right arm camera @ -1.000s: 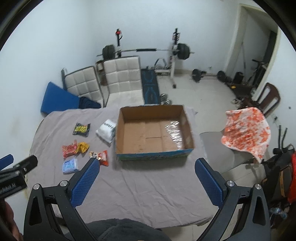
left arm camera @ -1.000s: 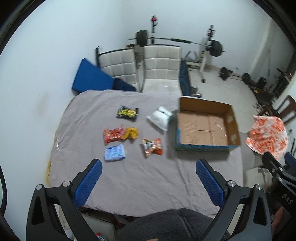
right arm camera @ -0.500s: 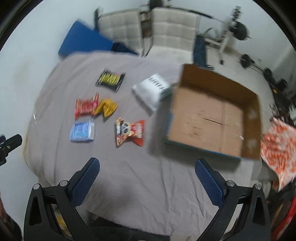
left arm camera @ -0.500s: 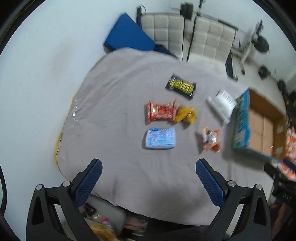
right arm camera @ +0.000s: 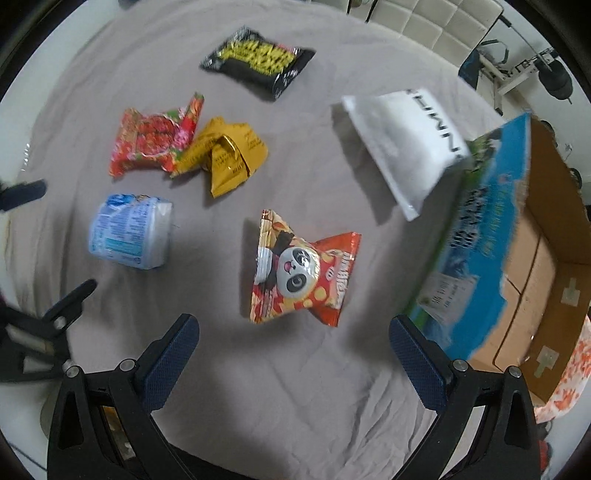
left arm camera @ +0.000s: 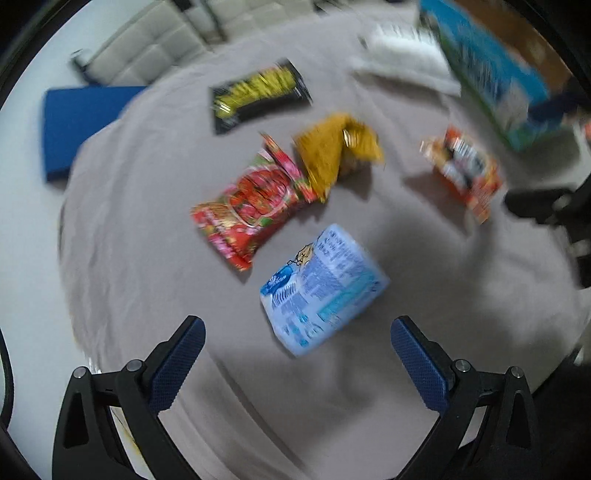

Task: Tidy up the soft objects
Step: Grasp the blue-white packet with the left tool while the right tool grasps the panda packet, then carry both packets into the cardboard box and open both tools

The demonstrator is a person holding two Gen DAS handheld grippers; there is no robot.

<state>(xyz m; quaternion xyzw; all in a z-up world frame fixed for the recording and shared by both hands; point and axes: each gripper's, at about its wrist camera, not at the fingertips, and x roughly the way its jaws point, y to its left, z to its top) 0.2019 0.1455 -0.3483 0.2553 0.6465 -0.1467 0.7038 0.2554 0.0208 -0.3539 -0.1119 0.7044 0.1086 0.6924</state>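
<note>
Six soft packs lie loose on the grey-clothed tabletop (right arm camera: 295, 387) — none in the cardboard box (right arm camera: 554, 280) yet, so we judge the task barely begun. The pale blue tissue pack (left arm camera: 323, 286) sits just ahead of the left tool (left arm camera: 295, 350), centred between its fingers but not touched. The panda snack bag (right arm camera: 301, 267) sits the same way ahead of the right tool (right arm camera: 293, 349). Both tools are spread wide and hold nothing.

Further out: red strawberry pack (right arm camera: 153, 138) touching the crumpled yellow wrapper (right arm camera: 225, 155), black-and-yellow pack (right arm camera: 258, 61) beyond them, white pouch (right arm camera: 402, 144) leaning against the box's blue printed wall. The box stands open at the right of the spread, floor bare as far as we see. White chairs (right arm camera: 436, 22) lie past the far edge.

Step in hand, as we read it — approach for a double pick. To do it well we'd lower each tool straight over its pack, fingers straddling the narrow width, and close gently; these packs are air-filled and will squash or slip. Left view is motion-blurred, so we'd settle before closing. Keep the panda bag's path clear of the near box wall, which stands just beside the right finger (right arm camera: 417, 363).
</note>
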